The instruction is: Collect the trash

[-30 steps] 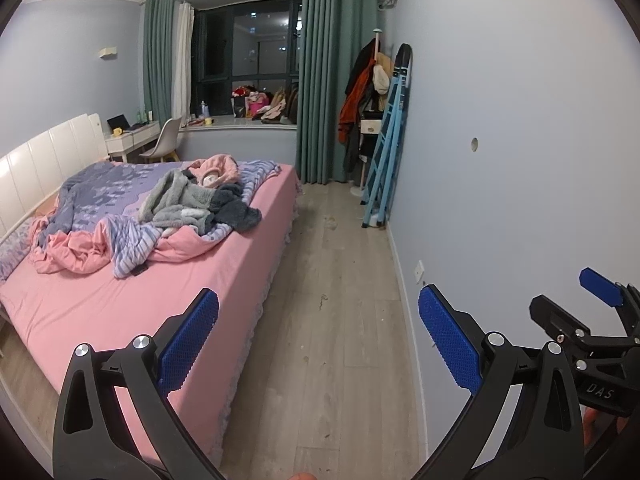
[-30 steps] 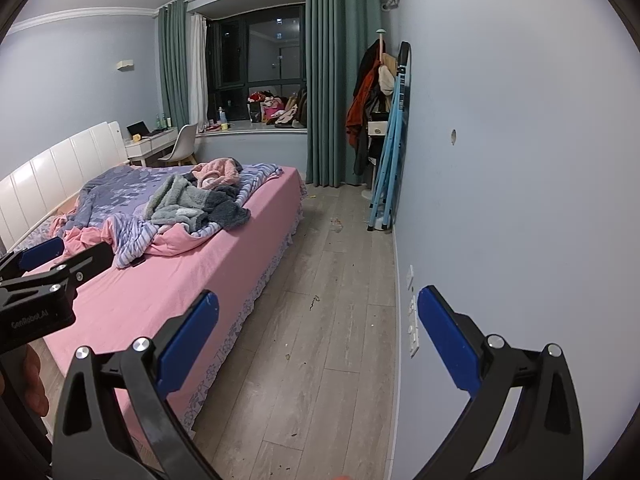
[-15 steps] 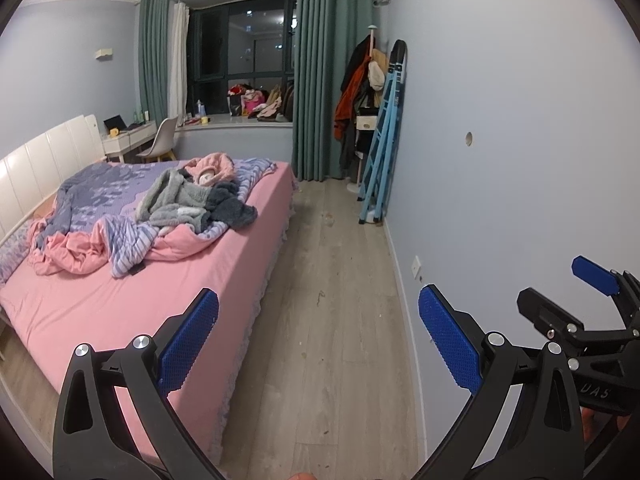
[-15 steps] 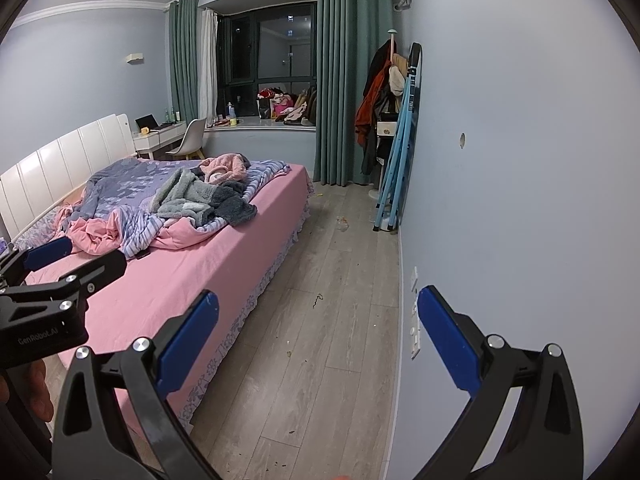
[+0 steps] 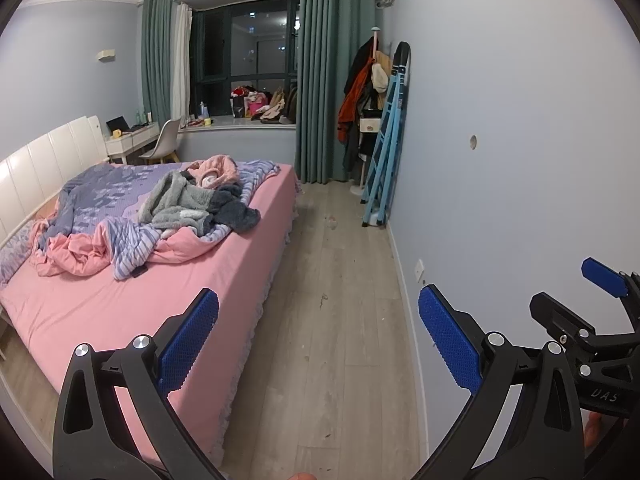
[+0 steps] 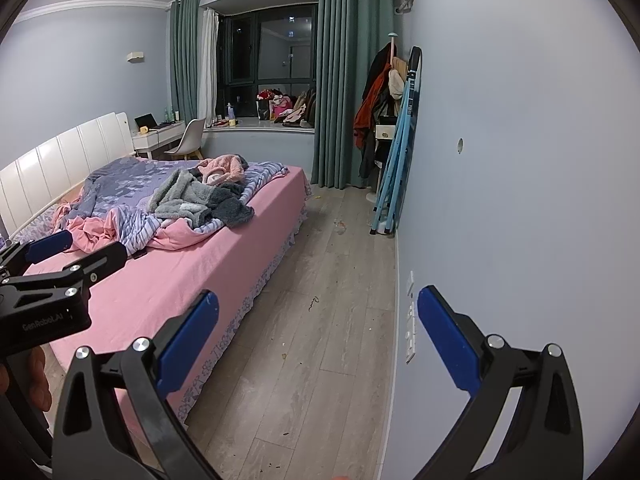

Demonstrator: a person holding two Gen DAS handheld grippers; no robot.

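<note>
Small bits of litter lie scattered on the pale wood floor: a dark curled scrap (image 6: 313, 303) in the aisle, a reddish piece (image 5: 331, 221) near the blue rack, the same piece (image 6: 341, 225) in the right wrist view, and crumbs (image 6: 285, 356) closer in. My left gripper (image 5: 318, 336) is open and holds nothing, raised over the aisle beside the bed. My right gripper (image 6: 318, 336) is also open and empty, close to the right wall. Each gripper shows at the edge of the other's view.
A pink bed (image 5: 120, 292) with rumpled quilt and clothes fills the left side. A blue folding rack (image 5: 386, 148) and a coat stand (image 6: 374, 112) lean at the right wall. Green curtains (image 5: 320, 72), a window sill and a white desk with chair (image 6: 188, 140) lie beyond.
Both views have shifted slightly as the grippers move along the aisle. Both grippers stay open and empty.
</note>
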